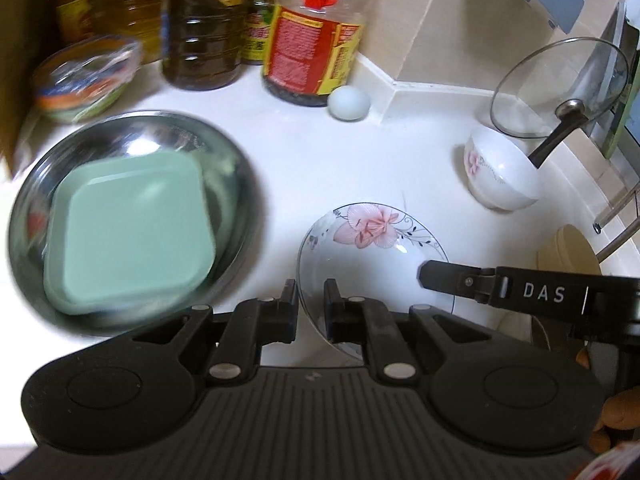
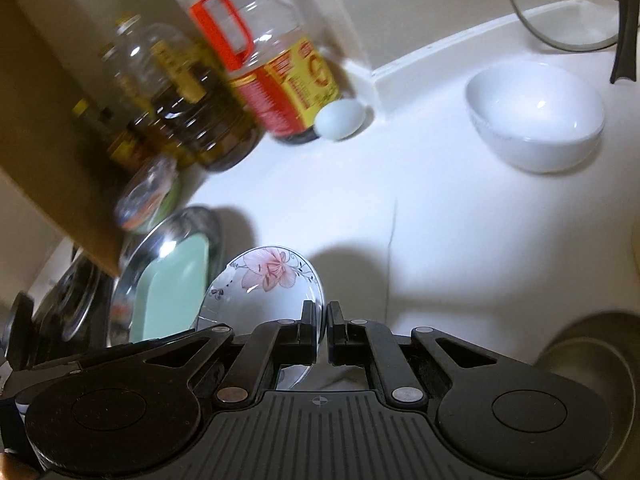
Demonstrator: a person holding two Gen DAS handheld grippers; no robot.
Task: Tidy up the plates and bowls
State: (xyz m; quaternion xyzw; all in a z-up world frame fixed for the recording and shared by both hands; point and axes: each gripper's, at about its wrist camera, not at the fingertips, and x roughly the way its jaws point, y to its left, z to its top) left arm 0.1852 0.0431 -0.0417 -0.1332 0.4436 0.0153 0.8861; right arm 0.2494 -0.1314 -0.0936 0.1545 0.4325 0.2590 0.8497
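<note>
1. The steel pan (image 1: 40, 208) on the desk (image 1: 320, 160) holds a green square plate (image 1: 132, 232); motion blur smears both
2. The flowered plate (image 2: 264, 280), tilted, is pinched at its rim by the right gripper (image 2: 323, 320) fingers; a thin grip could let it slip
3. The left gripper (image 1: 311, 300) fingers straddle its other rim, contact unclear
4. The white bowl (image 2: 536, 116) sits well apart; the egg (image 2: 340, 118) could roll

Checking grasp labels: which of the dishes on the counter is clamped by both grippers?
The floral plate, pink lily print: left gripper and right gripper pinch its rim. The white bowl and the green square dish in the steel basin sit untouched.
</note>
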